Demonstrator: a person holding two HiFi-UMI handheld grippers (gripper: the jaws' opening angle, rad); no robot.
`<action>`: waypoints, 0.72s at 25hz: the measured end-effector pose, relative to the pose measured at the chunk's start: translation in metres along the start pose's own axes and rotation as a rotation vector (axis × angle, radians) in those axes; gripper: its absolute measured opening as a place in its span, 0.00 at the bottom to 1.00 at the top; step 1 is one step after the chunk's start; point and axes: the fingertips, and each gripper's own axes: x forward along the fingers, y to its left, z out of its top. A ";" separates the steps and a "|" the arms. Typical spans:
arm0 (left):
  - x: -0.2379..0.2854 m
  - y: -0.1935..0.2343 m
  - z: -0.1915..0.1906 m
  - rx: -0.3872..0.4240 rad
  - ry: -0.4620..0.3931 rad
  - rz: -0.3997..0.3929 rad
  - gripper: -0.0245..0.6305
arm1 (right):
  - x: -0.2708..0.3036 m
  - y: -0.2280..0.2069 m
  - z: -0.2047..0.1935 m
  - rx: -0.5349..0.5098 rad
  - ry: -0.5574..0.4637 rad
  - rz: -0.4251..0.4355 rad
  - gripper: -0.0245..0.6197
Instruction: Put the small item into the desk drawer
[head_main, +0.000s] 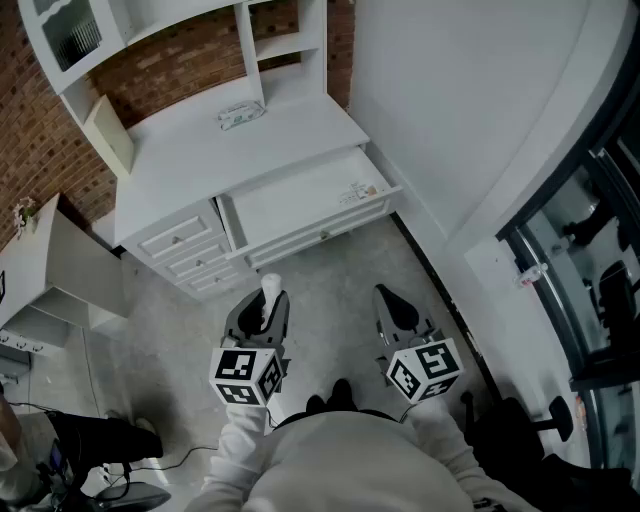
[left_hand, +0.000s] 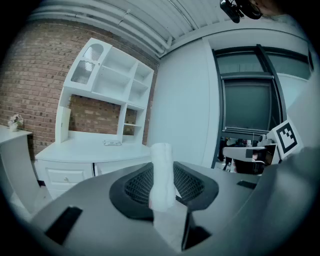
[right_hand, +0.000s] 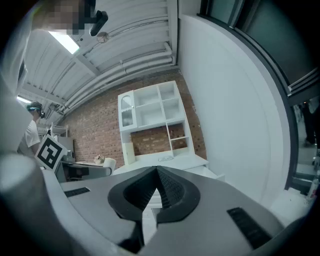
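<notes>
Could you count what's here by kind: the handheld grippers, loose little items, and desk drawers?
Grippers: 2 (left gripper, right gripper)
Loose items: 3 (white roll in left gripper, packet on desktop, small thing in open drawer)
Drawers: 4 (1 open, 3 shut drawers)
Total: 9

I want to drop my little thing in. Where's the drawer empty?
The open white desk drawer is bare from its left wall across the middle. Only its right end is taken, by a small patterned item.

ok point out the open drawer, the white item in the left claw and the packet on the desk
drawer (head_main: 290, 205): head view, bare bottom panel
white item (left_hand: 161, 175): left gripper view, its middle
packet (head_main: 241, 115): head view, its top face
</notes>
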 end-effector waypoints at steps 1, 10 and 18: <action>0.002 -0.001 0.000 0.000 0.001 -0.002 0.24 | 0.000 -0.002 0.000 0.001 -0.001 -0.002 0.08; 0.014 -0.010 -0.001 -0.014 0.009 0.009 0.24 | -0.005 -0.020 0.004 0.038 -0.015 0.017 0.08; 0.024 -0.015 0.006 -0.003 -0.010 0.031 0.24 | -0.007 -0.040 0.010 0.061 -0.040 0.006 0.08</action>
